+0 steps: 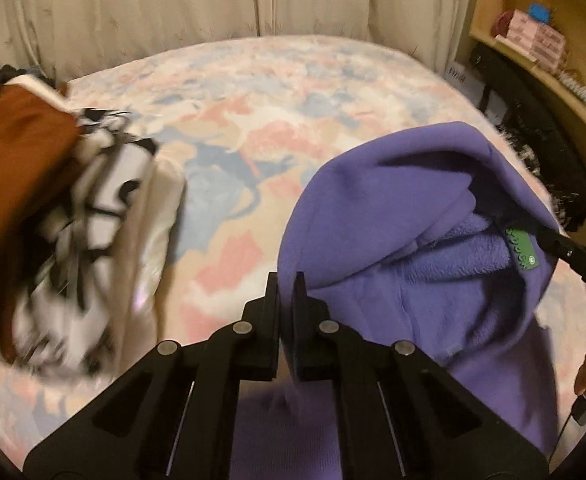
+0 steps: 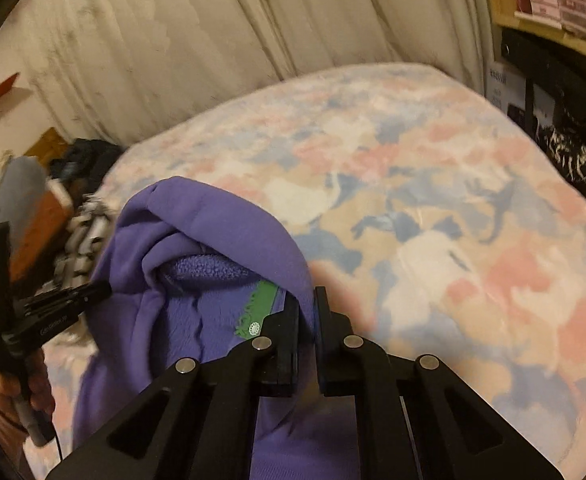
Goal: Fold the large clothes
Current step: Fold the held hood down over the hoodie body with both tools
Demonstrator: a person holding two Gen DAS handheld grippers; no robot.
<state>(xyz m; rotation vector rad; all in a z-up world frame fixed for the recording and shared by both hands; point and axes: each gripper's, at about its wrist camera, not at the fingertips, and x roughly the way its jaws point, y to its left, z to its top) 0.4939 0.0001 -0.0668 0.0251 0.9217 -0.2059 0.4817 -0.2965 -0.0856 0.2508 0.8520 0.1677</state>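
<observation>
Purple hoodie [image 1: 405, 216] is clamped by both tools [image 1: 289, 292] [image 2: 307, 312] above bed [image 1: 253, 120]; green label [image 2: 259, 308] unreadable; clothes pile [image 1: 65, 208] left.

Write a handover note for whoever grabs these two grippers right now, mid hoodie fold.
Left gripper: shut on the purple hoodie, pinching the fabric at one side of the neck opening.
Right gripper: shut on the hoodie's collar edge beside the green label.
The hoodie hangs lifted between the two grippers above the patterned bedspread, hood flopped over, fleece lining showing.
A pile of other clothes sits at the left of the bed.
Done: hoodie picked up by the neckline.
Left: lay it flat on the bedspread, fold sleeves and body. No fold is visible yet.
</observation>
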